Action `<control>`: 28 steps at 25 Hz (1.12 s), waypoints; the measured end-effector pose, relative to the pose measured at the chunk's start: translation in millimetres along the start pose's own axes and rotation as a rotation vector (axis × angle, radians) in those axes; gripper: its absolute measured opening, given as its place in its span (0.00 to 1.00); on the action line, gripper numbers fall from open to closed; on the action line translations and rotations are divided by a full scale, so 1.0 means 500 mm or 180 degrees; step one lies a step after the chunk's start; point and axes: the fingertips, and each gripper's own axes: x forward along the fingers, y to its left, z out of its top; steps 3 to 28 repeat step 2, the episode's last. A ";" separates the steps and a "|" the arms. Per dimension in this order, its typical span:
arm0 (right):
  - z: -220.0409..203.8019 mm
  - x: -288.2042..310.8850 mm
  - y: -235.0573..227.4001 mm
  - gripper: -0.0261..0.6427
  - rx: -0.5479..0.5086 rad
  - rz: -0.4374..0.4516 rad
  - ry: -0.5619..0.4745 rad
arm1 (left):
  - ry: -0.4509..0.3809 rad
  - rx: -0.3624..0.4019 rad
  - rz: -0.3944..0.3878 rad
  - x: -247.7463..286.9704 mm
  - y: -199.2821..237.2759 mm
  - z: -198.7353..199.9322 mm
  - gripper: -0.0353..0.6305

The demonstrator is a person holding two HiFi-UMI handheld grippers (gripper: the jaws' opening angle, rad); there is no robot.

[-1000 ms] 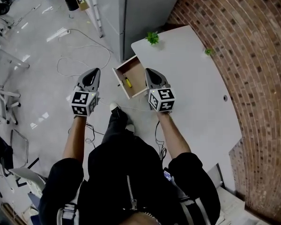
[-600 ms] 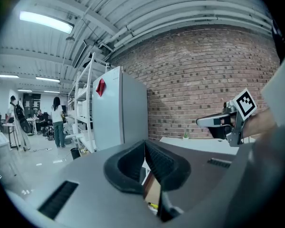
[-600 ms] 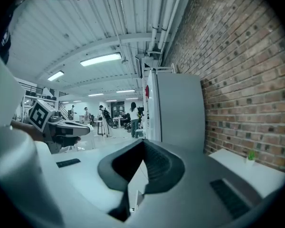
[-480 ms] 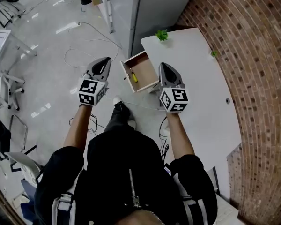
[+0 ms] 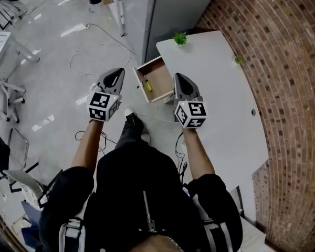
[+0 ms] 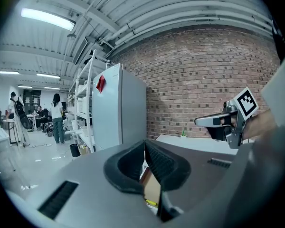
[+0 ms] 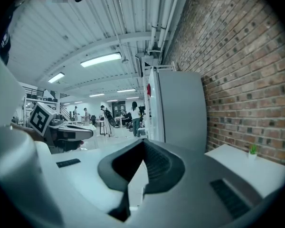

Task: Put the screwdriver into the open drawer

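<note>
Screwdriver (image 5: 146, 84), yellow-handled: lies inside the open drawer (image 5: 160, 76) at the tabletop (image 5: 220, 88) left edge, task apparently complete, hence left hand-held gripper (image 5: 116, 74) and right hand-held gripper (image 5: 179, 81) flank it, jaws closed, empty.

table (image 5: 223, 93): white | on top: small green plant (image 5: 180, 38) | drawer (image 5: 161, 79): screwdriver (image 5: 146, 84) inside

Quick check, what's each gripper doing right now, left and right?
Left gripper: closed, holding nothing.
Right gripper: closed, holding nothing.
</note>
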 end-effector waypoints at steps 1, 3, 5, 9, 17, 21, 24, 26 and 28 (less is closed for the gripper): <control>0.000 0.001 0.000 0.05 0.0000 0.0000 -0.0003 | -0.0002 0.0000 -0.0006 0.002 -0.001 -0.001 0.09; -0.001 0.002 0.000 0.05 0.0000 -0.0001 -0.0007 | -0.0004 -0.0001 -0.0012 0.004 -0.002 -0.002 0.09; -0.001 0.002 0.000 0.05 0.0000 -0.0001 -0.0007 | -0.0004 -0.0001 -0.0012 0.004 -0.002 -0.002 0.09; -0.001 0.002 0.000 0.05 0.0000 -0.0001 -0.0007 | -0.0004 -0.0001 -0.0012 0.004 -0.002 -0.002 0.09; -0.001 0.002 0.000 0.05 0.0000 -0.0001 -0.0007 | -0.0004 -0.0001 -0.0012 0.004 -0.002 -0.002 0.09; -0.001 0.002 0.000 0.05 0.0000 -0.0001 -0.0007 | -0.0004 -0.0001 -0.0012 0.004 -0.002 -0.002 0.09; -0.001 0.002 0.000 0.05 0.0000 -0.0001 -0.0007 | -0.0004 -0.0001 -0.0012 0.004 -0.002 -0.002 0.09; -0.001 0.002 0.000 0.05 0.0000 -0.0001 -0.0007 | -0.0004 -0.0001 -0.0012 0.004 -0.002 -0.002 0.09; -0.001 0.002 0.000 0.05 0.0000 -0.0001 -0.0007 | -0.0004 -0.0001 -0.0012 0.004 -0.002 -0.002 0.09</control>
